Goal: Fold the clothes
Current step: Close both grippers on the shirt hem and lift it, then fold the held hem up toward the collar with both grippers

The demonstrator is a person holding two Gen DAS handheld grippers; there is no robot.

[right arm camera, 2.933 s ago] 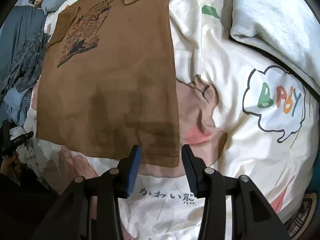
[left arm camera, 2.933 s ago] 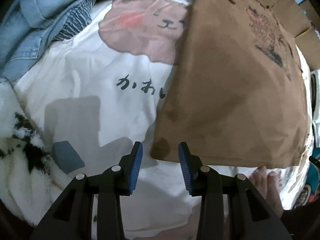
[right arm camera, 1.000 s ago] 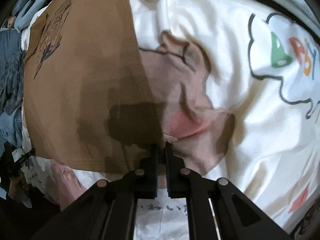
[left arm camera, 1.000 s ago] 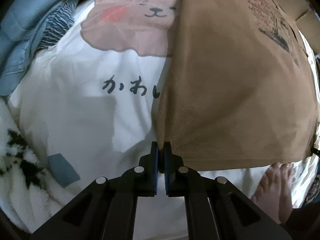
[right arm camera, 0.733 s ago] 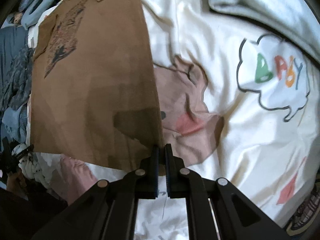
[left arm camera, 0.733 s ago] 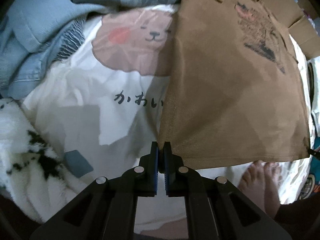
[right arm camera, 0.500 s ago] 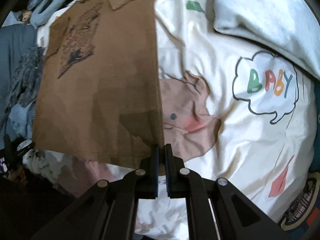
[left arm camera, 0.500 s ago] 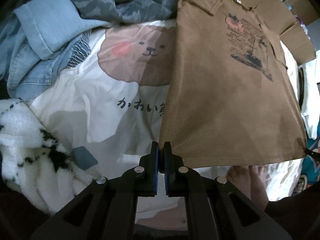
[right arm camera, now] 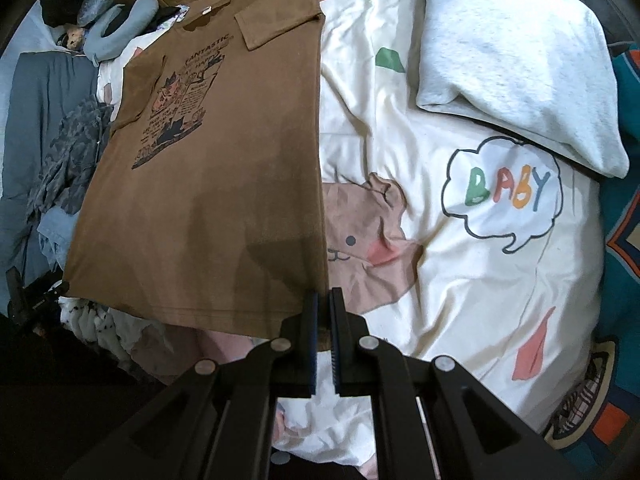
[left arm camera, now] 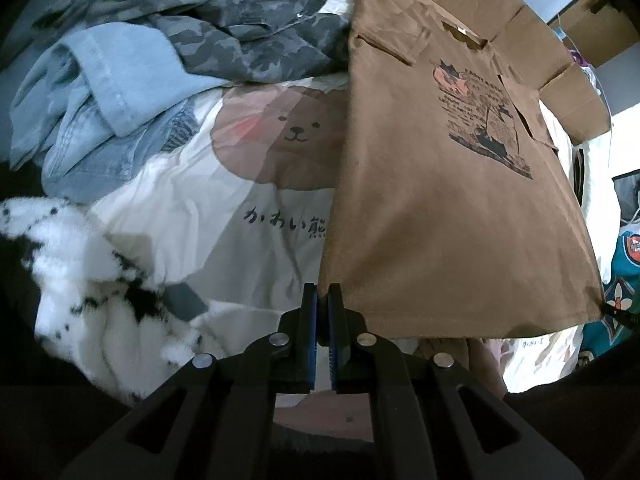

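left hand-held gripper: jaws pinching shut on the brown t-shirt, gripping its hem corner at the shirt's 7 o'clock in the left wrist view.
right hand-held gripper: jaws clamping shut on the other hem corner, at the shirt's 5 o'clock in the right wrist view.
brown t-shirt: hanging taut between both grippers, hem end lifting clear of the bed; collar end lying toward 12 o'clock. Print facing up.
bedsheet: cream with bear and "BABY" bubble, lying under the shirt.
grey pillow: sitting at 1 o'clock of the shirt in the right wrist view, well apart.
clothes pile: denim and camo pieces bunching at 10 o'clock of the shirt in the left wrist view.
fluffy white blanket: lying at 8 o'clock, near the left gripper.
cardboard boxes: standing beyond the collar at 1 o'clock.
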